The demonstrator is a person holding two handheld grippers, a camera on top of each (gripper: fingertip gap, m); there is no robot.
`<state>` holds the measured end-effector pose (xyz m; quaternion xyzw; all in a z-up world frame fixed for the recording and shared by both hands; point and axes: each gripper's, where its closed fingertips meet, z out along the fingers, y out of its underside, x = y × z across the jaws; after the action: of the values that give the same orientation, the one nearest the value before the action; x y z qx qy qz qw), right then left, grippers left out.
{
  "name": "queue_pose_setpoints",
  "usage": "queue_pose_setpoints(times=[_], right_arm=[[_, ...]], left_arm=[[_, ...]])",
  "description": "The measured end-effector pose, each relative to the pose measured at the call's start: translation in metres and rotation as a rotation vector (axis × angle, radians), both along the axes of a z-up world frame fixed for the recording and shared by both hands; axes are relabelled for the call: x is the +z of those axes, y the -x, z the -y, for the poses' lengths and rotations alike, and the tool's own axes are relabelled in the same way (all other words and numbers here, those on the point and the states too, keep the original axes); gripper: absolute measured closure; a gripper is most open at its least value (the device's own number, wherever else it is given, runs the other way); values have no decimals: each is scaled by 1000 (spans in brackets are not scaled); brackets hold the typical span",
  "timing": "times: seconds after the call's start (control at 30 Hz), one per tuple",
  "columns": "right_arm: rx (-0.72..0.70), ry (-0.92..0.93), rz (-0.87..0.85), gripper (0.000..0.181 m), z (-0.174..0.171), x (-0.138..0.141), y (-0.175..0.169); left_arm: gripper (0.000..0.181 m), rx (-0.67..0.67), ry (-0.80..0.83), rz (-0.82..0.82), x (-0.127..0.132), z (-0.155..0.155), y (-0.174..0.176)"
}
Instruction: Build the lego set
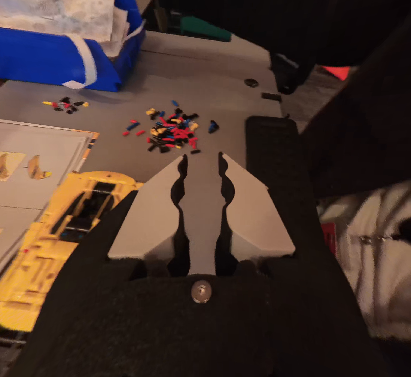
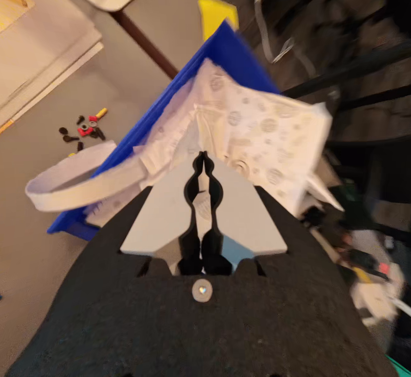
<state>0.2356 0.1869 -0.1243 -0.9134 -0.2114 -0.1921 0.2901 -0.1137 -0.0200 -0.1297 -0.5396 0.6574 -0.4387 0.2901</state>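
Fetching parts seems the step in hand; the left gripper [image 1: 202,155], jaws spread and empty, hovers just below the loose piece pile [image 1: 173,130] at frame centre; the yellow lego car [image 1: 66,228] lies lower left; the right gripper [image 2: 203,155], jaws clenched on nothing, points at the paper bag [image 2: 255,121] in the blue bin [image 2: 233,59]; next calls for lowering onto one piece.

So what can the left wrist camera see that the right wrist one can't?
Only the left view shows the yellow Lego car, the big pile of loose pieces, the instruction booklet and the open left gripper. Only the right view shows the right gripper, shut with its tips over the paper bag. Both show the blue bin holding the patterned paper bag, and the small cluster of pieces.
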Motion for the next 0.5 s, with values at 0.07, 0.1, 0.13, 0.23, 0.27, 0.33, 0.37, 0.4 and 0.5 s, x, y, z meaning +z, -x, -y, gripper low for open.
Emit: queue_pose_setpoints(times=[0.07,0.1,0.13,0.23,0.27,0.33,0.37,0.4,0.5], right_arm=[[-31,84,-124,172,-8,-30,4],[-65,106,-158,160,-8,-39,2],[-84,118,-198,152,-5,-45,1],[-103,-15,-334,146,12,-26,7],[-87,-74,-359,139,25,-13,12],[-4,-209,-405,134,59,13,37],[63,-270,-448,136,80,21,59],[135,-304,-510,137,104,23,86],[305,-224,-784,137,179,-2,184]], left_arm=[[154,-25,50,25,-8,10,15],[154,-31,84,24,-12,13,22],[154,-29,109,17,-17,13,27],[154,-52,129,-3,-33,17,38],[154,-65,129,0,-36,18,39],[154,-92,140,3,-43,24,40],[154,-96,152,-3,-47,25,39],[154,-95,168,-18,-52,26,38],[154,-98,198,-84,-67,32,34]])
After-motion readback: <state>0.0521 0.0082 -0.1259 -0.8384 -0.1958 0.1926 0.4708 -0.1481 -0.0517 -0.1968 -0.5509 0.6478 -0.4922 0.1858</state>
